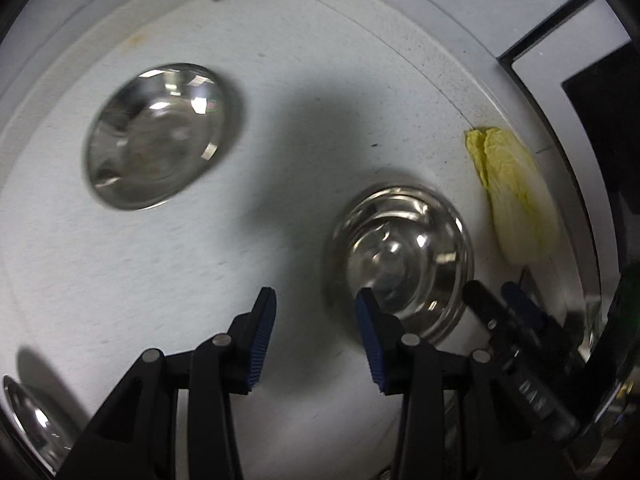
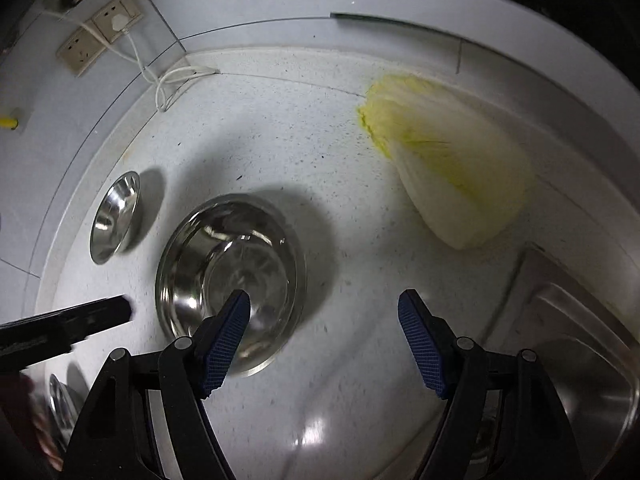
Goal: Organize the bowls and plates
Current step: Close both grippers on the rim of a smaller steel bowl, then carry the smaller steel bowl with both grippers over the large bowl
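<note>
A steel bowl (image 1: pixel 400 260) sits on the white counter, just ahead of my left gripper's right finger. It also shows in the right wrist view (image 2: pixel 230 280), under my right gripper's left finger. A second steel dish (image 1: pixel 160 136) lies farther left; in the right wrist view it shows at the left (image 2: pixel 116 216). A third steel piece (image 1: pixel 28 420) shows at the lower left edge, also in the right wrist view (image 2: pixel 60 404). My left gripper (image 1: pixel 316 312) is open and empty. My right gripper (image 2: pixel 324 320) is open and empty above the counter; it shows in the left wrist view (image 1: pixel 496 300).
A napa cabbage (image 2: pixel 448 168) lies at the back right against the wall, also in the left wrist view (image 1: pixel 516 196). A steel sink (image 2: pixel 580 360) is at the right. Wall sockets (image 2: pixel 100 36) and a white cable (image 2: pixel 168 80) sit in the back left corner.
</note>
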{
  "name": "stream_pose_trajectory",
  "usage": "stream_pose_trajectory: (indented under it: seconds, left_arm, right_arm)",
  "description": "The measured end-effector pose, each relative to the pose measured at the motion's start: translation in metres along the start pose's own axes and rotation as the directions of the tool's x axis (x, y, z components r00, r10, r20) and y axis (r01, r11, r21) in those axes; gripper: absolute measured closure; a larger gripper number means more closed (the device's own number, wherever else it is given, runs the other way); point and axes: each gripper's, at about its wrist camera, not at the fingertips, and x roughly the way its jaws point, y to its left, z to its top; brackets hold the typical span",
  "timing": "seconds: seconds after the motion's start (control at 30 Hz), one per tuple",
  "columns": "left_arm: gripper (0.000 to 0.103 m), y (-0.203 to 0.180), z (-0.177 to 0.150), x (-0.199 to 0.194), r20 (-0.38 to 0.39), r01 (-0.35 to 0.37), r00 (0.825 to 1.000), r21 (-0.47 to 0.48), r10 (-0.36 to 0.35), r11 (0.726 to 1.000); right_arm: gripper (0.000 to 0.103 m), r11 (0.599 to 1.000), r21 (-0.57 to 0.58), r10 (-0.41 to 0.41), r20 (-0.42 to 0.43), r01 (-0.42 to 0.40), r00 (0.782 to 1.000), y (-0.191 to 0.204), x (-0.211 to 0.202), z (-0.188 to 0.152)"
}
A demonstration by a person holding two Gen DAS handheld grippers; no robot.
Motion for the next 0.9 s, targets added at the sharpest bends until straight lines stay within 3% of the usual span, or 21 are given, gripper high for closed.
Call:
stream_pose_trajectory:
  seconds: [0.13,0.5,0.6,0.67,0.73,0.9]
  left_arm:
    - [0.063,-0.01,0.012,0.023,-0.04,-0.028,0.999,-0.01,0.027,1.0]
    - [0.063,-0.023,0.025,0.064,-0.057,-0.06,0.997,-0.009,0.059,0.998]
    - [0.066,-0.025,0.025,0.066,-0.052,-0.064,0.997,-0.006,0.064,0.998]
    - [0.089,-0.028,0.025,0.066,-0.04,-0.084,0.996,0.015,0.084,0.996]
    - [0.091,-0.031,0.025,0.068,-0.032,-0.077,0.996,0.021,0.078,0.997]
    - [0.091,-0.022,0.011,0.056,-0.028,-0.085,0.996,0.055,0.087,0.995]
  right_arm:
    - [0.031,0.999,-0.004,0.047,-0.02,-0.047,0.999,-0.01,0.014,0.01]
    - [0.034,0.998,0.011,0.06,-0.05,-0.059,0.997,-0.012,0.032,0.006]
    - [0.051,0.998,0.008,0.066,-0.053,-0.065,0.996,-0.009,0.033,0.007]
    - [0.076,0.997,0.012,0.082,-0.058,-0.082,0.995,-0.007,0.034,0.006]
    - [0.095,0.995,0.013,0.101,-0.068,-0.101,0.993,-0.004,0.033,0.004]
    - [0.095,0.995,-0.012,0.097,-0.071,-0.098,0.993,0.006,0.025,-0.01]
